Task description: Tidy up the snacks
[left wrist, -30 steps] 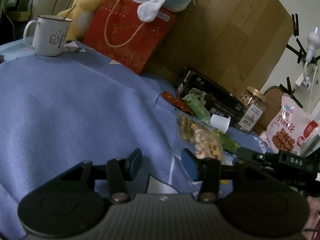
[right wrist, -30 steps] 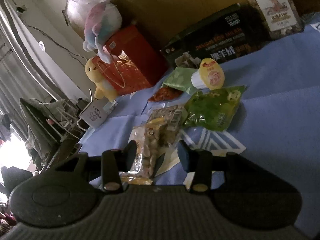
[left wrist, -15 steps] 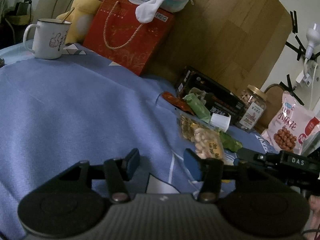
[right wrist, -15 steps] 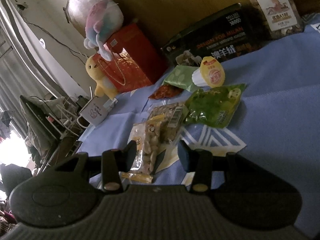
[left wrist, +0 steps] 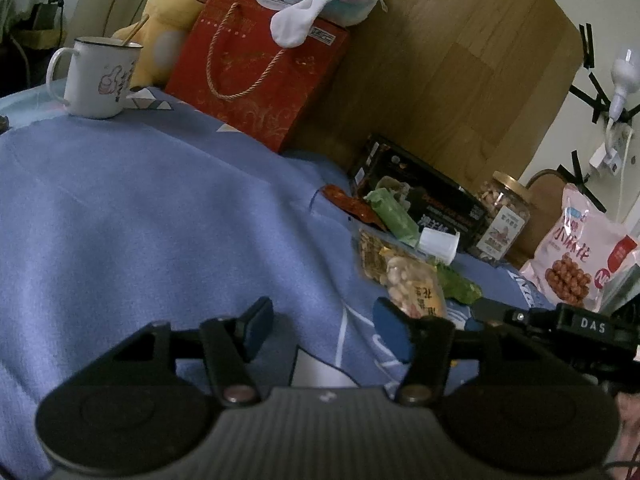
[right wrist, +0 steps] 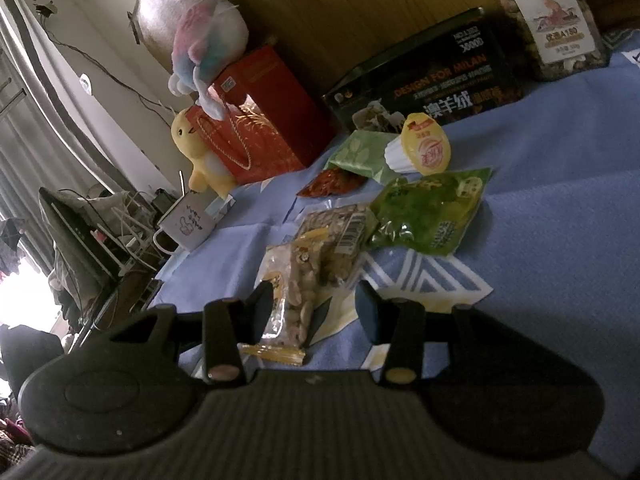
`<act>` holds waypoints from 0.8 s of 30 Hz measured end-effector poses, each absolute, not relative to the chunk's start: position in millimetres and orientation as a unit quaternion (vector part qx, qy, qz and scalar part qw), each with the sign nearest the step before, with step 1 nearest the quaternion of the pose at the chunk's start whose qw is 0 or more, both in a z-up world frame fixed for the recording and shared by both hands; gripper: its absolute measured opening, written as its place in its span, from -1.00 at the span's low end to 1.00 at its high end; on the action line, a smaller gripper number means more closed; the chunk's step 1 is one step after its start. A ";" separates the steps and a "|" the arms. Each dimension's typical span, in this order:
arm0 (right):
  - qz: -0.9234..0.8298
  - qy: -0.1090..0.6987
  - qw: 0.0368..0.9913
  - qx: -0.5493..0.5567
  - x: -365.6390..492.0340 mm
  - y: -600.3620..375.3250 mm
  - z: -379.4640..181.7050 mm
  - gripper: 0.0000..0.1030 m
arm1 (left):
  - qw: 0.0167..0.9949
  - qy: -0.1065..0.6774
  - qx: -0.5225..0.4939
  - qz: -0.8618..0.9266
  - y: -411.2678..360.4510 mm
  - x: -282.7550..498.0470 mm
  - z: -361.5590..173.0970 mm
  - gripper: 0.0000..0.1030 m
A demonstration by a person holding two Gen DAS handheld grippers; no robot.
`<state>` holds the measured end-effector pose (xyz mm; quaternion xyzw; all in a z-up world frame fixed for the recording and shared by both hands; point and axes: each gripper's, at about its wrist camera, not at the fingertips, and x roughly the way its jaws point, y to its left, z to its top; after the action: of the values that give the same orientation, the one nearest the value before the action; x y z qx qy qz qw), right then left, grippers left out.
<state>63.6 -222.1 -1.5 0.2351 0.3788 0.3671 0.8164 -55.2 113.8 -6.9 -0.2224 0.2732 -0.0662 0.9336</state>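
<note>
A pile of snacks lies on the blue cloth (left wrist: 140, 208). A clear peanut bag (right wrist: 296, 288) (left wrist: 416, 288) is nearest, with a second nut pack (right wrist: 340, 236), a green pack (right wrist: 432, 212), a jelly cup (right wrist: 424, 148) (left wrist: 440, 242), a pale green packet (right wrist: 360, 152) and a red packet (right wrist: 332, 182) behind it. My right gripper (right wrist: 314, 308) is open and empty, its jaws either side of the peanut bag's near end. My left gripper (left wrist: 322, 320) is open and empty above the cloth, left of the pile.
A black box (right wrist: 432, 80), a nut jar (right wrist: 552, 16) and a pink snack bag (left wrist: 580, 264) stand behind the pile. A red gift bag (left wrist: 260, 68) with plush toys and a white mug (left wrist: 100, 76) stand at the far left. The right gripper's body (left wrist: 560, 328) shows beside the left one.
Both grippers have crept slightly closer to the snack pile. Jaws stay open; no snack has moved.
</note>
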 end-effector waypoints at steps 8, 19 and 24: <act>0.381 0.373 0.817 0.218 62.3 -214.7 -0.1 -0.07 | 0.933 0.273 -0.226 -0.068 113.8 -54.7 -7.9 0.14; 0.387 0.343 0.835 0.188 53.5 -208.5 6.1 -0.06 | 0.908 0.288 -0.264 -0.149 105.7 -34.1 7.3 0.16; 0.390 0.387 0.817 0.175 67.1 -196.1 -0.6 -0.05 | 0.877 0.349 -0.269 -0.193 85.1 0.0 -1.9 0.08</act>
<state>67.1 -196.1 -0.6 0.1754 0.3873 0.3902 0.8167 0.0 85.1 -1.9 -0.2692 0.3488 -0.1931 0.8767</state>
